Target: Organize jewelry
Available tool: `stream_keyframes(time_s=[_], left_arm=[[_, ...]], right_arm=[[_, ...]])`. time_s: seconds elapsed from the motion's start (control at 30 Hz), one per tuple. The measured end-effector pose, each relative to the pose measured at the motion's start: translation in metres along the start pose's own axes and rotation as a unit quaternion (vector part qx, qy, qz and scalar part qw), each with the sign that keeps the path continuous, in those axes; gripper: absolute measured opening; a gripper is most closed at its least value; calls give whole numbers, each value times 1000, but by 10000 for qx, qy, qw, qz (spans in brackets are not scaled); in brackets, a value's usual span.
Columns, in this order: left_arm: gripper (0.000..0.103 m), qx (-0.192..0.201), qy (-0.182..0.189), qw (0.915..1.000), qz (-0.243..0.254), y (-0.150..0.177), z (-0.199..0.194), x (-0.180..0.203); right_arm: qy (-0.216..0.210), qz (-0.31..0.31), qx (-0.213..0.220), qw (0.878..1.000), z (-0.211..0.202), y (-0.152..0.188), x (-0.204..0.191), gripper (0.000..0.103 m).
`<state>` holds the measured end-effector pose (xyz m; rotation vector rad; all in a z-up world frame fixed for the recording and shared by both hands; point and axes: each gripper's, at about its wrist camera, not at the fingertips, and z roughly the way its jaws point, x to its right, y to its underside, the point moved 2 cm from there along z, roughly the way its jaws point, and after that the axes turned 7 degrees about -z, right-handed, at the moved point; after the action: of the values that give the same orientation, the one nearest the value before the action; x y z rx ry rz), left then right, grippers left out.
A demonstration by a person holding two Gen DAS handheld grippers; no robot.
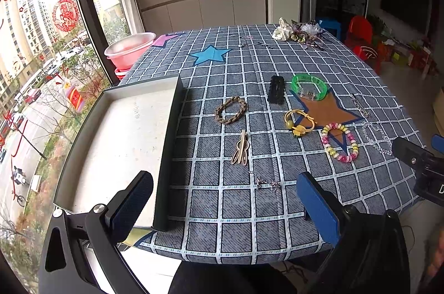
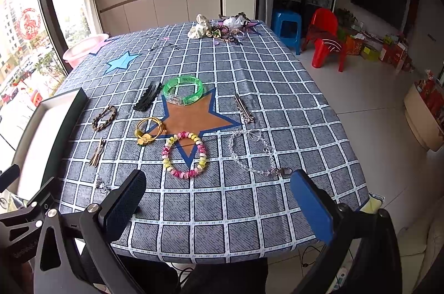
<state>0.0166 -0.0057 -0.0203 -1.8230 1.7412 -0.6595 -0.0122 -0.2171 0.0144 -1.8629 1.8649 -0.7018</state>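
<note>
Now both the left gripper (image 1: 224,199) and right gripper (image 2: 219,197) gape empty; approach the beaded bracelet (image 2: 184,154) squarely, near the tablecloth's (image 2: 222,210) front edge, for the tray (image 1: 116,144).

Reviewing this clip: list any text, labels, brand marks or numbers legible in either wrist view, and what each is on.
"D": a white letter on the right gripper's body, cut off at the left wrist view's edge.
Faint print on the tray: too blurred to read.
Label on the green bangle: too small to read.
Embossed lettering on the left gripper's body: illegible.
Nothing else reads.
</note>
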Motion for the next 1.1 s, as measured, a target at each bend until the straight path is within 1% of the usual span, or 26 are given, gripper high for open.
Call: stream_keyframes(time_s=[1.1], left_arm=[[103,-80,10,10000,50,-1,3,5]], right_arm=[[-22,3,-39,10000,4,2,2,103]])
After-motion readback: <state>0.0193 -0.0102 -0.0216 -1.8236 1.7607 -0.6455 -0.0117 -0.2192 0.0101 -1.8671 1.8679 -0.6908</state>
